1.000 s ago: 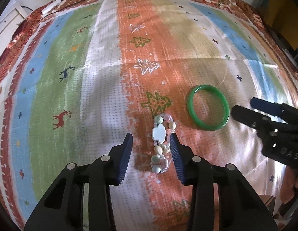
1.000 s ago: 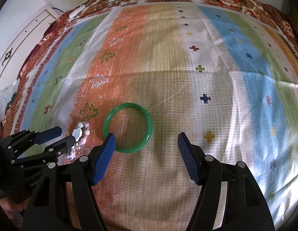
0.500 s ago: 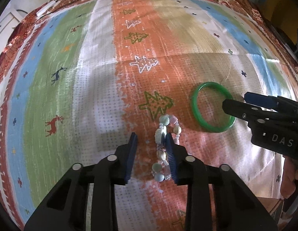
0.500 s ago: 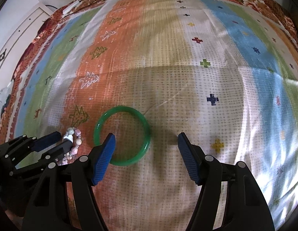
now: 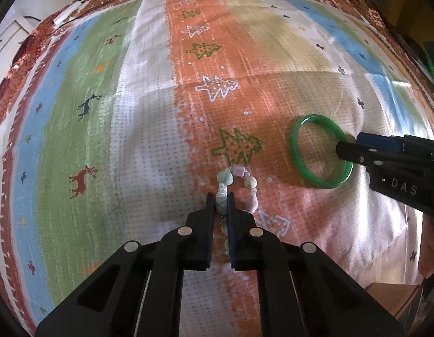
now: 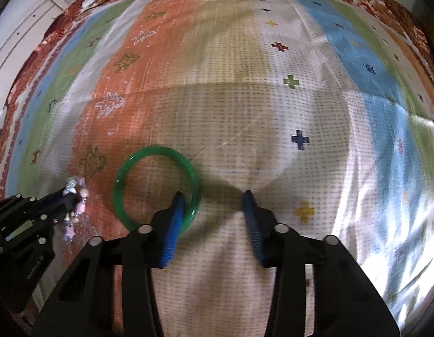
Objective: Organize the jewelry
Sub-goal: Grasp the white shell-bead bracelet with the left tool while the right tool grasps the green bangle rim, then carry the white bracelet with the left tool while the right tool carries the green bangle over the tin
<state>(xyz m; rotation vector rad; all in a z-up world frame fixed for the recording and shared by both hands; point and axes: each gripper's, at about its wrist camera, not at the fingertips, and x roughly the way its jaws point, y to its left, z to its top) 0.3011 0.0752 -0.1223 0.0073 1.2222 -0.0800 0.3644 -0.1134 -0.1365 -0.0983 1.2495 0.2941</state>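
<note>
Striped cloth (image 5: 149, 140) is bearing both pieces while your left gripper (image 5: 220, 205) is pinching the beaded bracelet (image 5: 239, 179) at near centre and your right gripper (image 6: 214, 207), fingers spread, is straddling the green bangle (image 6: 124, 174)'s rim, needing closing next.

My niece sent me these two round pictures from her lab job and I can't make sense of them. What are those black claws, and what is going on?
No robot here: a person holds a two-finger gripper in each hand, and each carries a fisheye camera looking forward along its fingers, which is why the pictures look round. One picture is from the left gripper, the other from the right gripper. Below them lies a striped patterned cloth with two pieces of jewelry. The left fingers are shut on a beaded bracelet of pale stones. The right gripper is open, one blue finger inside a green bangle and the other outside, straddling its rim but not yet gripping it.
</note>
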